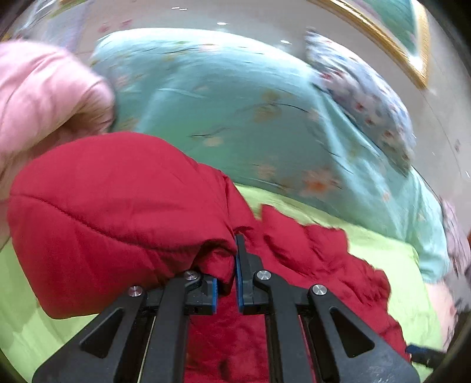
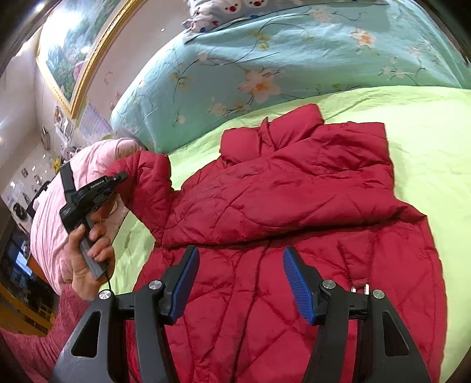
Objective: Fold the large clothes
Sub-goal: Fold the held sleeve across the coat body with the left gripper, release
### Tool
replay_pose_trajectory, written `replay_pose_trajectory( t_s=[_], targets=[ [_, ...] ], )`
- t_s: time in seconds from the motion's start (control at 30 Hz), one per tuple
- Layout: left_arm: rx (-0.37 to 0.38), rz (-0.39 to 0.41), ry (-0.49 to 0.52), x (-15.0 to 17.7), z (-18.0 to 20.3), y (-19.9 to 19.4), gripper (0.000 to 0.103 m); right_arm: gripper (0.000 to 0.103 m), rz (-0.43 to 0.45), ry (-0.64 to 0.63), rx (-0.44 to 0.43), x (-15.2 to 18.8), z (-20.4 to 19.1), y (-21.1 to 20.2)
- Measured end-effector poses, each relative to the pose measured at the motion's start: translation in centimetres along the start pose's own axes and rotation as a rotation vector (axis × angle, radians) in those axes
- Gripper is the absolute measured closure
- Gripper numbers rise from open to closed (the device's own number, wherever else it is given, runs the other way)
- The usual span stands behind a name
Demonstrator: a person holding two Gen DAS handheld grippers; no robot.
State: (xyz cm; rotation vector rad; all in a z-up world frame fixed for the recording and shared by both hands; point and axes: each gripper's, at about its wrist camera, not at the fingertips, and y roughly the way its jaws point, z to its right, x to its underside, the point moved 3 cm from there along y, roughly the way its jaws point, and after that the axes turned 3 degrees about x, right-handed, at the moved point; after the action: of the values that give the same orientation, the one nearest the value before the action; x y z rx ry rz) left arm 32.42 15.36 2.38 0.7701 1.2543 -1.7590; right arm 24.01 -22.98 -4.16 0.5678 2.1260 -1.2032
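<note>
A red quilted jacket (image 2: 294, 206) lies on a lime green bed sheet (image 2: 426, 132), with one side folded over the body. My left gripper (image 1: 228, 274) is shut on the jacket's sleeve (image 1: 117, 212) and holds it lifted. In the right wrist view the left gripper (image 2: 117, 178) shows at the left, pinching the sleeve cuff (image 2: 147, 182) above the sheet. My right gripper (image 2: 240, 282) is open and empty, just above the jacket's lower body.
A folded teal floral quilt (image 2: 265, 59) lies along the far side of the bed, with a patterned pillow (image 2: 223, 11) on it. A pink quilt (image 2: 59, 212) lies at the left. A framed picture (image 2: 73, 53) hangs on the wall.
</note>
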Motion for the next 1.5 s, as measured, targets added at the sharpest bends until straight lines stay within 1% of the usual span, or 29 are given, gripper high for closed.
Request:
replay_pose_trajectory(
  t_s=[0.13,0.2,0.33,0.4,0.5,0.67,0.73,0.83,0.9,0.97,1.03,1.13,1.2,1.27,1.33,1.4,1.5],
  targets=[
    [0.053,-0.023,0.075,1.0,4.4,0.4,0.097,0.041,0.017,0.041,0.004,-0.3,1.4,-1.0],
    [0.067,-0.036,0.108,1.8,6.2,0.7,0.097,0.041,0.025,0.058,0.009,-0.4,2.1,-1.4],
    [0.087,-0.086,0.202,4.1,10.4,2.1,0.097,0.041,0.044,0.098,0.011,-1.0,3.8,-2.4],
    [0.08,-0.1,0.251,5.3,12.2,2.7,0.097,0.041,0.054,0.115,0.012,-1.4,4.6,-2.8],
    [0.046,-0.132,0.352,7.4,14.7,4.3,0.097,0.041,0.065,0.137,0.016,-1.9,5.7,-3.3],
    [-0.023,-0.228,0.557,11.8,18.3,7.7,0.096,0.041,0.075,0.169,0.01,-2.8,7.3,-3.7],
    [-0.033,-0.263,0.611,13.3,19.1,8.6,0.096,0.041,0.078,0.181,0.007,-3.4,7.9,-3.7],
    [-0.058,-0.289,0.683,14.7,19.6,9.4,0.095,0.041,0.078,0.192,0.003,-4.1,8.5,-3.6],
    [-0.067,-0.294,0.724,15.4,19.9,9.6,0.094,0.041,0.069,0.193,0.002,-4.5,8.9,-3.3],
    [-0.071,-0.296,0.779,16.1,20.1,9.4,0.09,0.041,0.055,0.196,-0.001,-4.9,9.3,-2.9],
    [-0.075,-0.303,0.844,16.9,20.4,9.3,0.087,0.035,0.04,0.21,-0.015,-5.4,9.8,-2.3],
    [-0.106,-0.302,0.932,18.1,20.9,9.4,0.087,0.034,0.006,0.214,-0.043,-6.7,9.7,-1.1],
    [-0.119,-0.312,0.951,18.5,21.0,9.6,0.087,0.034,-0.016,0.207,-0.076,-7.8,9.0,-0.3],
    [-0.151,-0.311,0.999,19.0,21.4,9.7,0.086,0.029,-0.039,0.187,-0.114,-8.8,7.8,0.4],
    [-0.192,-0.297,1.058,19.8,21.8,9.9,0.085,0.017,-0.072,0.157,-0.163,-10.1,6.2,1.4],
    [-0.23,-0.283,1.107,20.5,22.2,9.9,0.085,0.01,-0.115,0.137,-0.198,-11.0,5.1,2.7],
    [-0.271,-0.262,1.169,21.4,22.7,9.9,0.085,0.009,-0.171,0.14,-0.172,-11.7,4.7,4.9]
  ],
)
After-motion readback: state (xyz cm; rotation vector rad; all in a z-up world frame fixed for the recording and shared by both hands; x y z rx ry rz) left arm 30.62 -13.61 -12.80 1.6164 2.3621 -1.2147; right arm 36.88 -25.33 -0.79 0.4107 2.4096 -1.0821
